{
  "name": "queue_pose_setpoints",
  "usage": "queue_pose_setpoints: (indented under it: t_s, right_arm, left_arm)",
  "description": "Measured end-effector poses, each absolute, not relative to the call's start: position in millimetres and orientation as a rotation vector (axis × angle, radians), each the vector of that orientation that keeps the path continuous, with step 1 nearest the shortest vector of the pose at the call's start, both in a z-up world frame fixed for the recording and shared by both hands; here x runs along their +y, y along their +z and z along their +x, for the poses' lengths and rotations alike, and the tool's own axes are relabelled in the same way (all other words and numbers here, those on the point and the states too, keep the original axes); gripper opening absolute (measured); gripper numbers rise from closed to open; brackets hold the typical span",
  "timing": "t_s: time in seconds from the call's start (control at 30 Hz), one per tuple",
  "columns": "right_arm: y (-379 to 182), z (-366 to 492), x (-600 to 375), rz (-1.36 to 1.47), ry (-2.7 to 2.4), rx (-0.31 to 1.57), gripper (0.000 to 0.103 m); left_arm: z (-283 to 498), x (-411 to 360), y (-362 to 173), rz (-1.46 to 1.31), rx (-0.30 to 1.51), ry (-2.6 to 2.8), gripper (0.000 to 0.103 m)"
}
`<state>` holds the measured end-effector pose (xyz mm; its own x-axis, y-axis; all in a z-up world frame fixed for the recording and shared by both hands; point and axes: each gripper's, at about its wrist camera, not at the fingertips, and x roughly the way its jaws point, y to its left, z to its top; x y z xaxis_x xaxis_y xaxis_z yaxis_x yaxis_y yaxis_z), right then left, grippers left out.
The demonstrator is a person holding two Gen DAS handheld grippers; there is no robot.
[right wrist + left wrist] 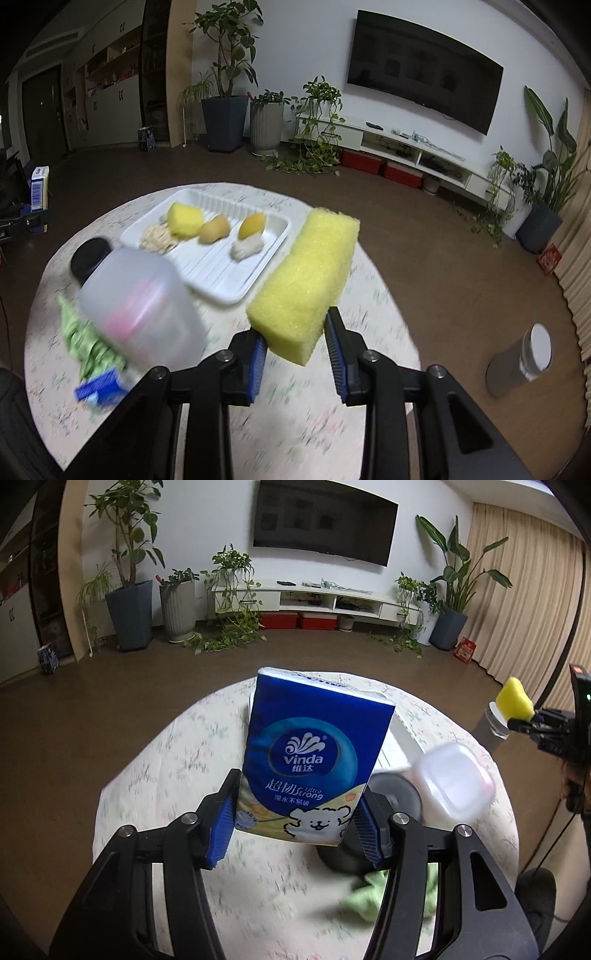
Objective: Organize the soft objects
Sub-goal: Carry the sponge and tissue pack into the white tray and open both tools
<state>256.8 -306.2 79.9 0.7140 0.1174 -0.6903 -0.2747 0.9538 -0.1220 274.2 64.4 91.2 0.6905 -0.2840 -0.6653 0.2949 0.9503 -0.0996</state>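
Pinching a blue Vinda tissue pack (314, 760) by its lower end, the left tongs (295, 830) hold it upright, lifted clear of the round floral-clothed surface (155, 775). Right tongs (297, 354) clamp one end of a yellow sponge block (306, 280), squeezed between the blue pads, the rest angling up and away over the surface. White ribbed tray (221, 273) lies beyond on the cloth, carrying a yellow sponge chunk, two yellowish pieces and two pale fibrous bits. Translucent plastic container (140, 310), blurred, stands near the tray's edge; black round lid (90, 258) just behind it, crumpled green cloth (85, 339) beside it. Grey cylinder (521, 365) stands on the brown floor, well apart.
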Motion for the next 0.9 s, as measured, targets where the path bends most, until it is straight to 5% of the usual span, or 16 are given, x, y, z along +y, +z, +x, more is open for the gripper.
queue_pose_setpoints:
  t_s: [0.33,0.9]
  right_arm:
    - [82.6,352.5,-274.1,-0.284,0.321,0.804,0.033]
    - [-2.9,438.0,-162.1,-0.568,0.699,1.025,0.033]
  left_arm:
    - [353.3,41.5,69.0,0.088,0.832,-0.384,0.054]
    - [436.6,1.6,-4.9,0.202,0.959,-0.413,0.054]
